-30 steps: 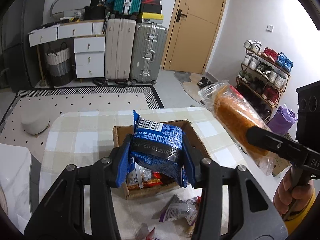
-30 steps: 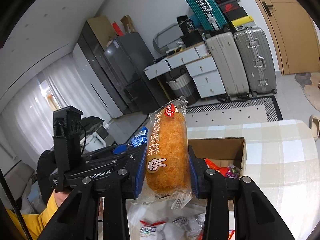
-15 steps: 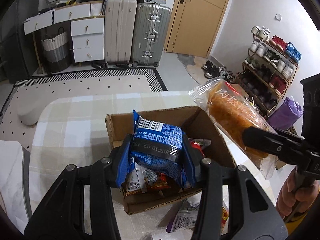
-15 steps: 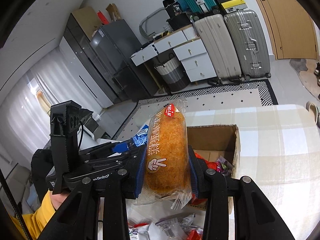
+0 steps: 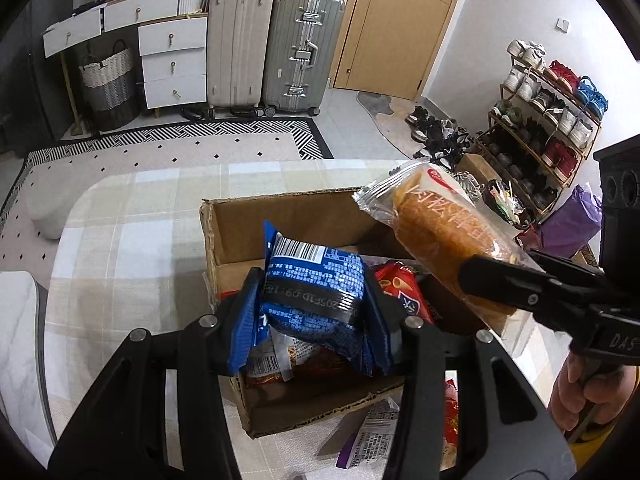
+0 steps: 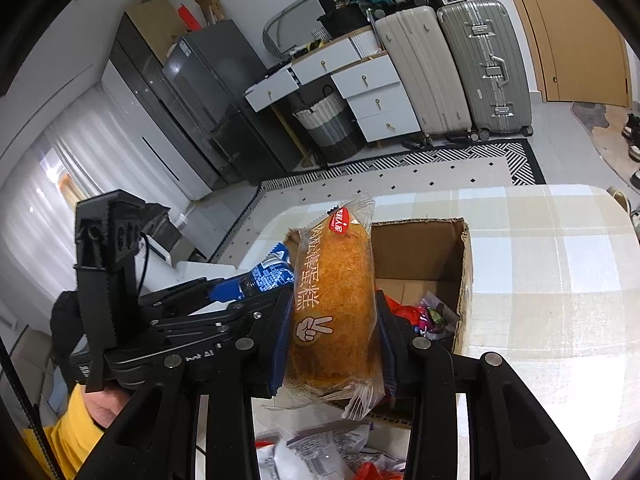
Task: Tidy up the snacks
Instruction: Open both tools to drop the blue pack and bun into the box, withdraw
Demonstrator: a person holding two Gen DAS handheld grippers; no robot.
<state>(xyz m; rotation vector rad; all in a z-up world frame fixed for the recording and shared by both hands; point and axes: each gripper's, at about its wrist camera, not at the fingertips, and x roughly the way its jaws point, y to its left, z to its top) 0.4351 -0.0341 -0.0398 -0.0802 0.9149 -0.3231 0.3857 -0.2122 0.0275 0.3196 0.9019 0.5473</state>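
Note:
My left gripper is shut on a blue snack packet and holds it over the near half of an open cardboard box. My right gripper is shut on a clear-wrapped orange floss cake. In the left wrist view that cake hangs above the box's right side. The box holds several wrapped snacks, among them a red packet. From the right wrist view the blue packet shows just left of the cake.
The box stands on a table with a checked cloth. Loose snack wrappers lie on the cloth in front of the box, seen as wrappers in the right wrist view. Suitcases, drawers and a shoe rack stand beyond the table.
Both grippers have come down and forward towards the box, which now looks larger and closer. Each keeps the same hold on its snack.

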